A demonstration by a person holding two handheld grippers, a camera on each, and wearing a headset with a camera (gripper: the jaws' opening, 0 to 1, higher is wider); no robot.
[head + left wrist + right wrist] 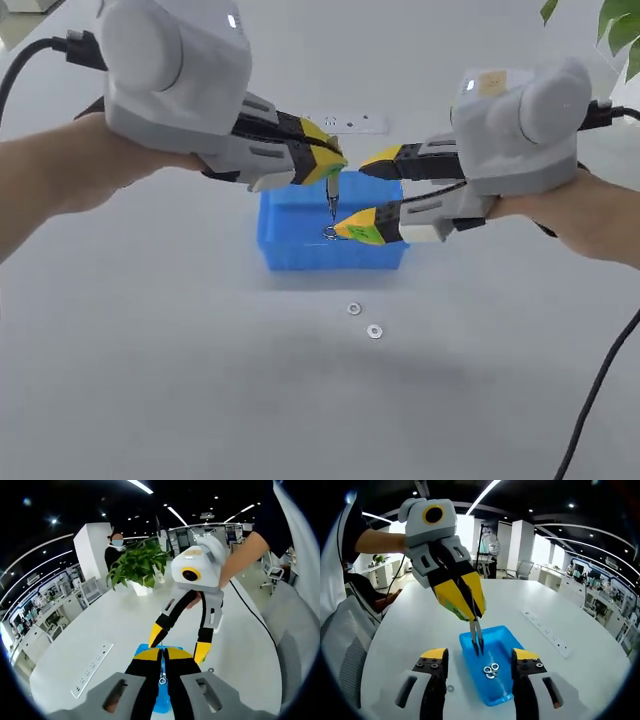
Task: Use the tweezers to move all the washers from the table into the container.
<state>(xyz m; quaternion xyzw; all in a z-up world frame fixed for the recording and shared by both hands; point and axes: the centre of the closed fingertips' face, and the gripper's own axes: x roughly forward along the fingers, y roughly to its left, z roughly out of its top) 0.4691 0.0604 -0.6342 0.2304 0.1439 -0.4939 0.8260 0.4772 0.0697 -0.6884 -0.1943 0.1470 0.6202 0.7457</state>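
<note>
My left gripper [335, 165] is shut on slim metal tweezers [332, 200] that point down into the blue container [330, 255]. A washer [331, 233] shows right at the tweezer tips; I cannot tell whether it is pinched or lying inside. In the right gripper view the tweezers [476, 640] hang over the container [466, 647], where three washers [491, 671] lie together. My right gripper [357, 195] is open beside the tweezers, above the container's right half. Two washers [354, 309] [375, 331] lie on the white table in front of the container.
A white power strip [350, 124] lies behind the container. A potted plant [615, 25] stands at the far right corner. A black cable [600, 380] trails across the table's right side. A person stands beyond the table in the left gripper view.
</note>
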